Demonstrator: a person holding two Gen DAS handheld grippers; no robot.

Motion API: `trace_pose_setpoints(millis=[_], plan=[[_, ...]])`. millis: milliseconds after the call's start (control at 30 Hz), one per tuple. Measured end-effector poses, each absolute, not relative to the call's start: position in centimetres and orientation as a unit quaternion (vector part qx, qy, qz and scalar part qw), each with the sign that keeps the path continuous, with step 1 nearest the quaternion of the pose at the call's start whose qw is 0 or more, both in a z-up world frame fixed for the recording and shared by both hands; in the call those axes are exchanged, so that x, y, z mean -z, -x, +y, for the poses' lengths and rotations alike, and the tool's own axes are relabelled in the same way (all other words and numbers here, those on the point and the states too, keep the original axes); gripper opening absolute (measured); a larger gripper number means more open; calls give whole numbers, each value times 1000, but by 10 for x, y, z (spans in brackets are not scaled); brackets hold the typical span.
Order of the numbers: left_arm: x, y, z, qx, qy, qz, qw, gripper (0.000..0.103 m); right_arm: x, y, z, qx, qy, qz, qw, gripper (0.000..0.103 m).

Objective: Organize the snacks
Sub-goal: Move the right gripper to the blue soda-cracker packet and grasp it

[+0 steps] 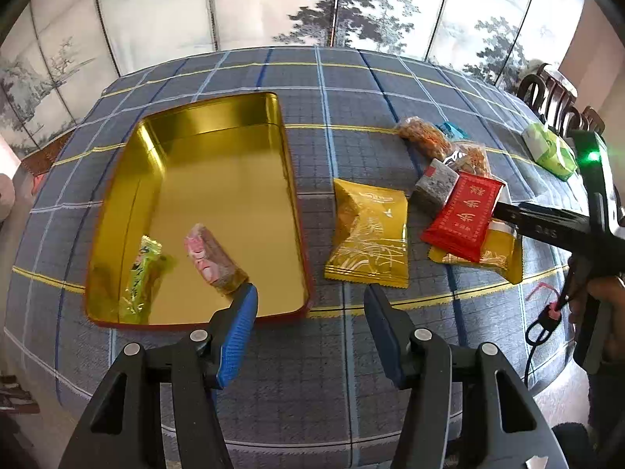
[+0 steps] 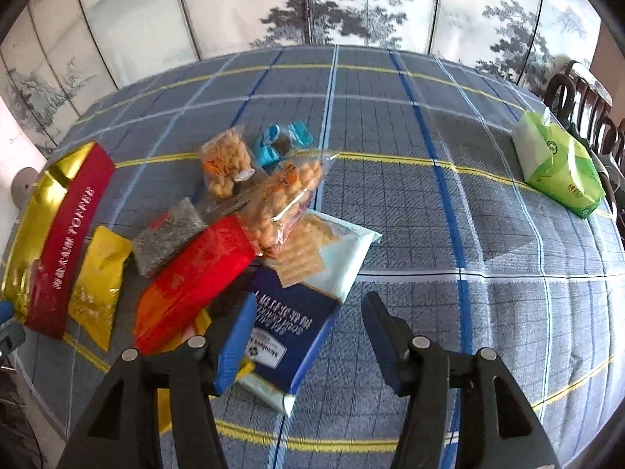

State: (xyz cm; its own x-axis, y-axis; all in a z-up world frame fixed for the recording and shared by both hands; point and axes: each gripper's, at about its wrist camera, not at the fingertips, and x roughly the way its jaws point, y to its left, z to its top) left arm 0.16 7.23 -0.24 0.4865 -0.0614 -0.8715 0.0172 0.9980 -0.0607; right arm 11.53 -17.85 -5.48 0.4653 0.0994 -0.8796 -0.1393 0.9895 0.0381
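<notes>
Bench [image 1: 351, 90], covered with a blue-grey checked cloth crossed by yellow and blue lines.

Gold tin [image 1: 218, 195], rectangular, red outside with the word TOFFEE on its side wall, set at the left of the bench, lid off. Two items are held inside, both toward its near end: a green-wrapped candy [image 1: 142, 273] at the near left corner, and a pink-wrapped bar [image 1: 213, 260] lying flat just right of it. The remainder of the tin floor is bare gold metal.

Left gripper [image 1: 310, 293], held above the near right corner of the tin; the fingers [image 1: 240, 320] are spread apart with nothing between them.

Yellow snack packet [image 1: 369, 238], flat on the cloth just right of the tin.

Snack pile, right of that packet: a grey-speckled block [image 1: 435, 187], a red packet [image 1: 465, 215] overlapping a second yellow packet [image 1: 496, 254], two clear bags of fried twists [image 2: 226, 164] and [image 2: 287, 199], a blue-wrapped sweet [image 2: 281, 142] behind them, and a blue and pale cracker pack [image 2: 304, 289] at the near side.

Right gripper [image 2: 308, 303], seen from the left wrist view reaching in toward the red packet; its fingers [image 2: 238, 336] are parted, the left one over the cracker pack, nothing clamped.

Green tissue pack [image 2: 558, 168], at the far right edge of the bench, well apart from the pile.
</notes>
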Motion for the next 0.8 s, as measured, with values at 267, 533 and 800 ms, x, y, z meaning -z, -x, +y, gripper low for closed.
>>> trace_pose_setpoints(millis=[267, 533, 800], plan=[[6, -13, 57, 33, 13, 512, 858, 53, 60, -135, -173, -52, 9, 532, 845, 64], [8, -20, 43, 36, 1, 514, 857, 56, 62, -135, -183, -62, 35, 532, 844, 65], [1, -21, 36, 43, -5, 504, 862, 56, 58, -124, -211, -45, 45, 532, 844, 65]])
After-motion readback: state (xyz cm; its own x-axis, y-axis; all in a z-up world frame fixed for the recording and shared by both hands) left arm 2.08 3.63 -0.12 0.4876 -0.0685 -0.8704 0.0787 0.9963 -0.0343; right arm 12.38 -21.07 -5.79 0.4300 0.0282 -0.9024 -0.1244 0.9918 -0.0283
